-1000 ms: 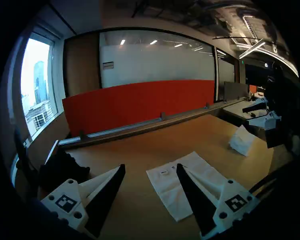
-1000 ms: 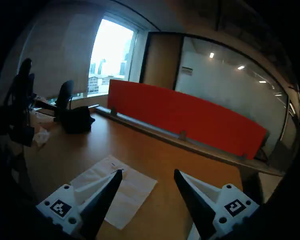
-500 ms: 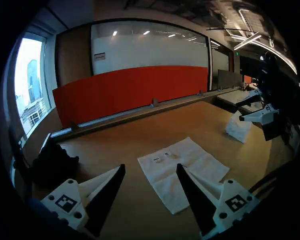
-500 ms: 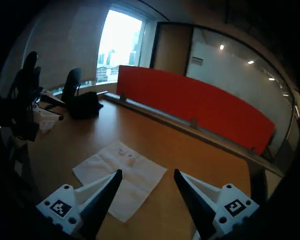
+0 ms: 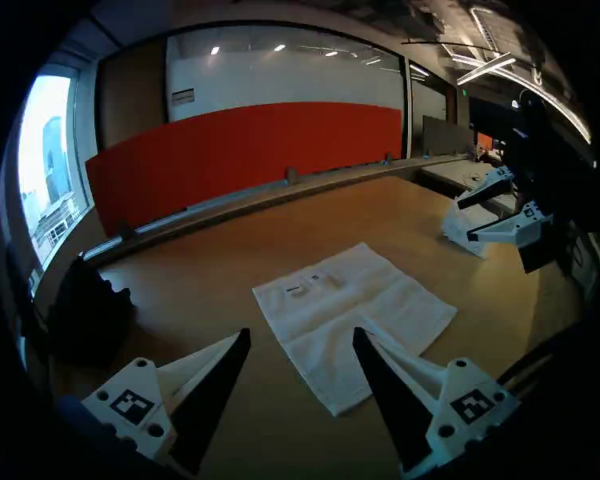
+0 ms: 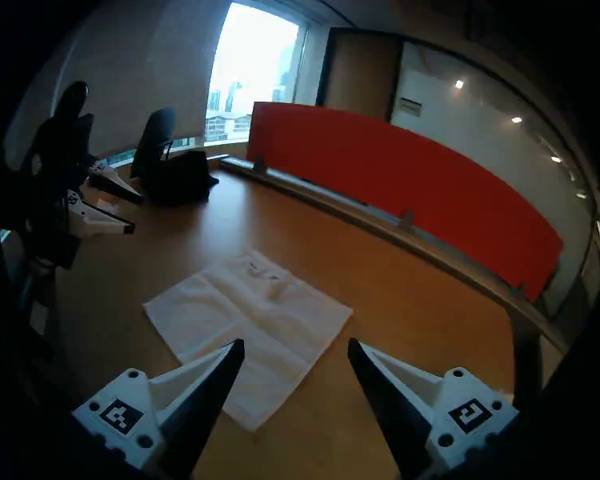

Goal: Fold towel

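Note:
A white towel lies spread flat on the wooden table, with small tags near its far edge. My left gripper hovers open above the towel's near edge with nothing between its fingers. In the right gripper view the same towel lies just ahead of my right gripper, which is open and empty too. Each gripper also appears farther off in the other's view: the right gripper at the right side, the left gripper at the left side, both held above the table.
A crumpled white cloth lies on the table behind the far-off right gripper. A black bag sits at the table's left end by the window. A red divider runs along the table's far edge. An office chair stands by the bag.
Both cameras have tipped down toward the table, so the towel now shows whole and more central. Both grippers stay open and the towel has not moved.

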Tool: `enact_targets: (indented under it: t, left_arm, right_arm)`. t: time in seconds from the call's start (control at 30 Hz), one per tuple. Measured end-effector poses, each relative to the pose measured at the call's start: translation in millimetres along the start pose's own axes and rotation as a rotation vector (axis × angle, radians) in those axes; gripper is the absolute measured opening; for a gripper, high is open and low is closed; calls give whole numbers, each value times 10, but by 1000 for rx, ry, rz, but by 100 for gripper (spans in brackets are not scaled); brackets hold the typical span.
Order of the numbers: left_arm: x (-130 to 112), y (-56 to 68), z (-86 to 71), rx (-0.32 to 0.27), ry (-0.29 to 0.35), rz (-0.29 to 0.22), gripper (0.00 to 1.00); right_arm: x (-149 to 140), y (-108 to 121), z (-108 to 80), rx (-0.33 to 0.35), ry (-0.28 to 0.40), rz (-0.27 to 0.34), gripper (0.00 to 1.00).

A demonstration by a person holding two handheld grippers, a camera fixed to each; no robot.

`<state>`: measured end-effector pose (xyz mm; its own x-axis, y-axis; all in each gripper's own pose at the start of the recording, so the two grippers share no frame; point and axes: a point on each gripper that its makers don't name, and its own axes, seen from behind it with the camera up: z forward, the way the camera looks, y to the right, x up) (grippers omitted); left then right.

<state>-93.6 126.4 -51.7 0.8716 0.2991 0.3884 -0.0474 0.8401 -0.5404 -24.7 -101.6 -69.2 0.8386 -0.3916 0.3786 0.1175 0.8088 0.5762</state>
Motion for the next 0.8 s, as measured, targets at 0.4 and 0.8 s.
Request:
enact_targets:
  t: [0.4, 0.8]
  left_arm:
    - [-512, 183, 267, -40, -93, 24, 95]
    - [-988, 340, 504, -89, -194, 52, 95]
  right_arm:
    - [-486, -227, 311, 50, -69, 4, 100]
    - [-996, -372, 483, 92, -161, -4, 100]
